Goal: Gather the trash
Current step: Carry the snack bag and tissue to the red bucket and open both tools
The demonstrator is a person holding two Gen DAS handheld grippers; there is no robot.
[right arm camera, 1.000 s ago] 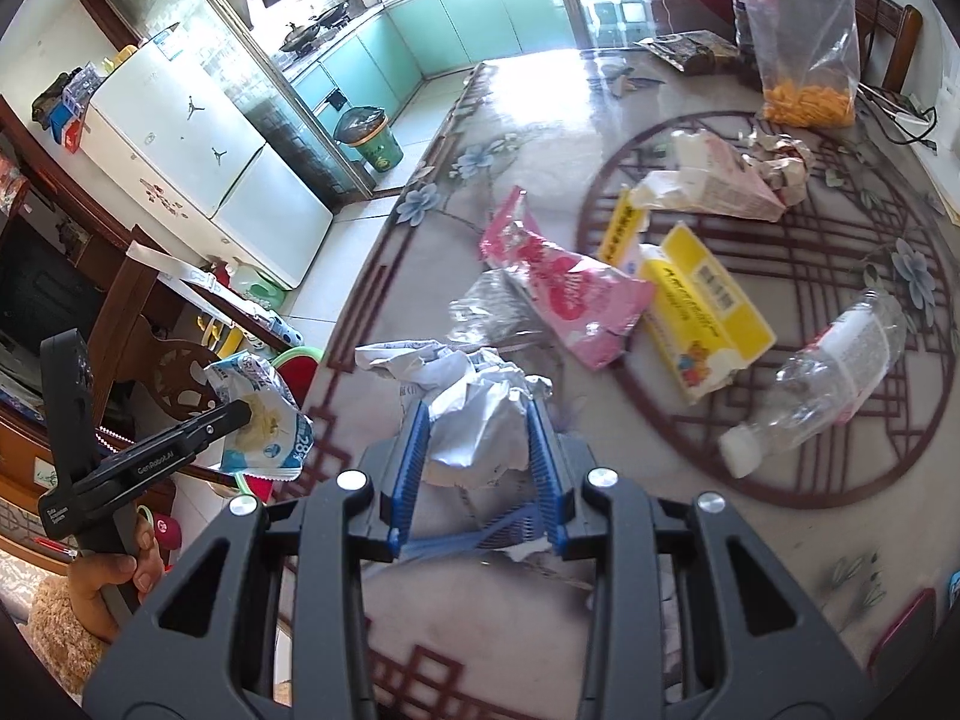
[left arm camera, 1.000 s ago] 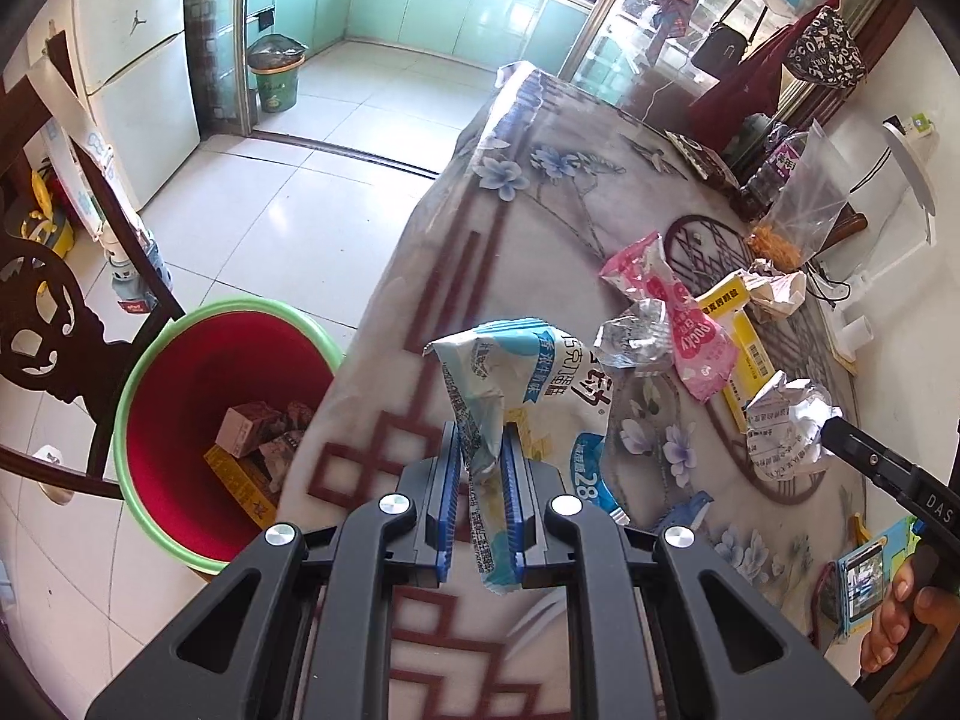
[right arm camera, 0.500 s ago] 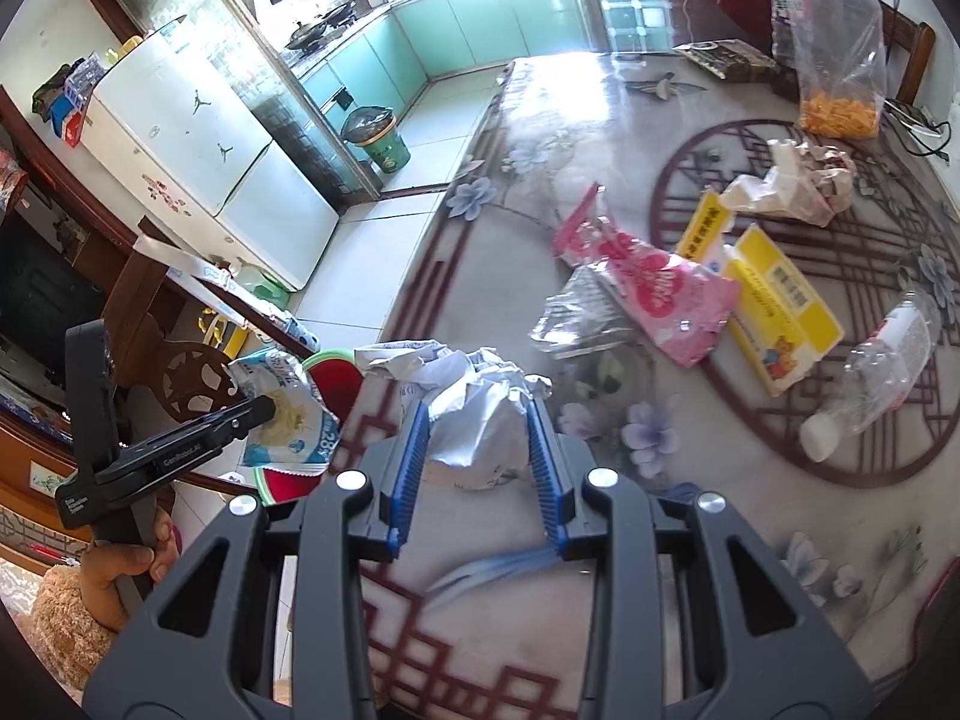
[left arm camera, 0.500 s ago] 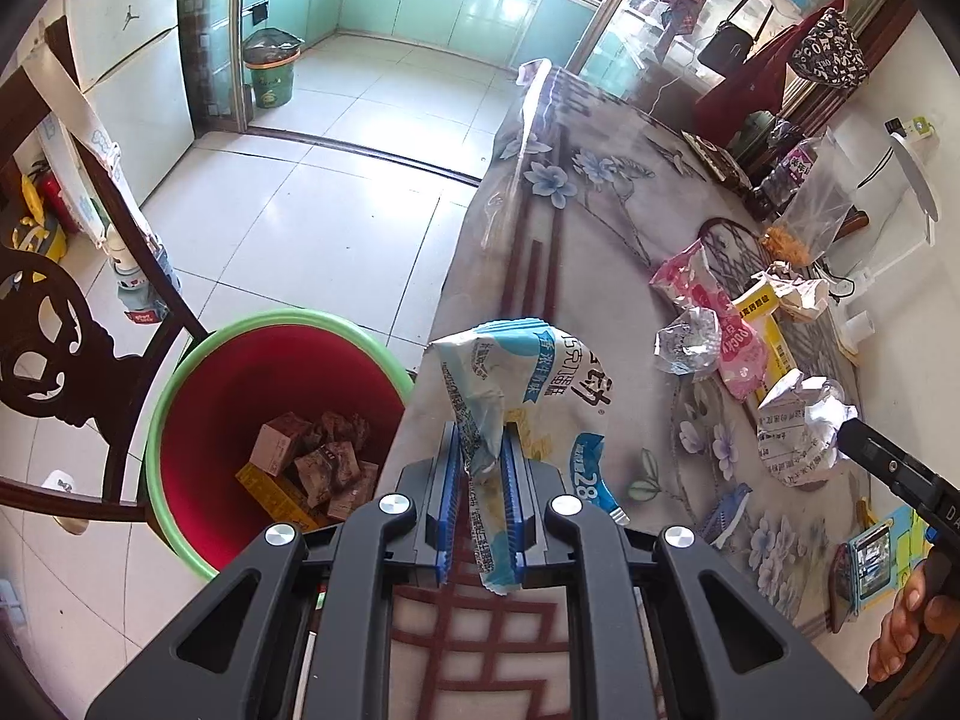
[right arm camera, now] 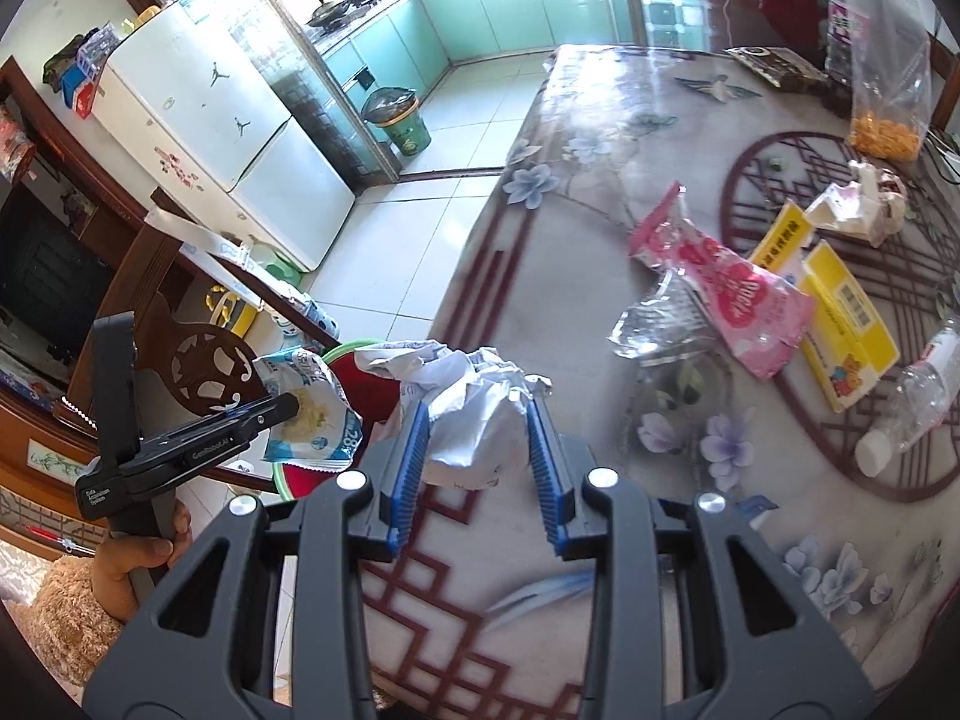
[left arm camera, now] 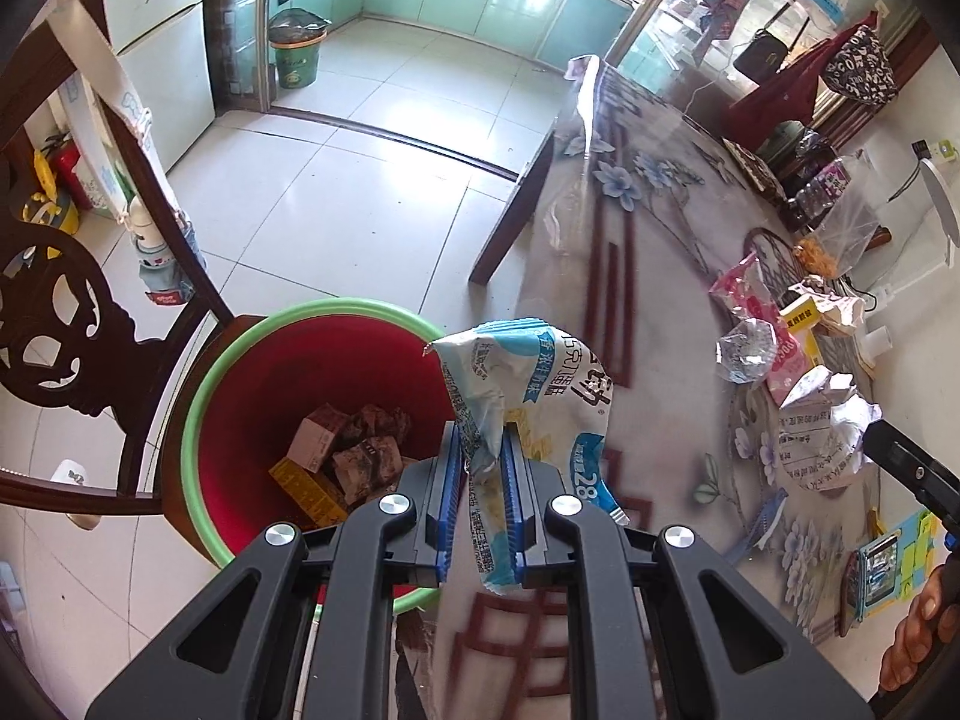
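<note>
Left gripper (left arm camera: 482, 468) pinching the blue-white wrapper (left arm camera: 528, 384) in narrow jaws, hanging at the red bin (left arm camera: 252, 372) rim beside the counter (left arm camera: 654, 324). Right gripper (right arm camera: 480, 450) clamping crumpled paper (right arm camera: 474, 402) over the counter edge.

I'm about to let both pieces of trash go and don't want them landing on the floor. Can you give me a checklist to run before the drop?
1. Left gripper shut on the blue-white wrapper: ok.
2. Right gripper shut on the crumpled paper: ok.
3. Red bin open, with room above the boxes inside: ok.
4. Wrapper over the bin opening: not ok; it hangs at the rim, partly over the table edge.
5. Crumpled paper over the bin: not ok; it is above the table edge, bin beyond it.
6. Wrapper's lower tail free of the gripper's frame: cannot tell.
</note>
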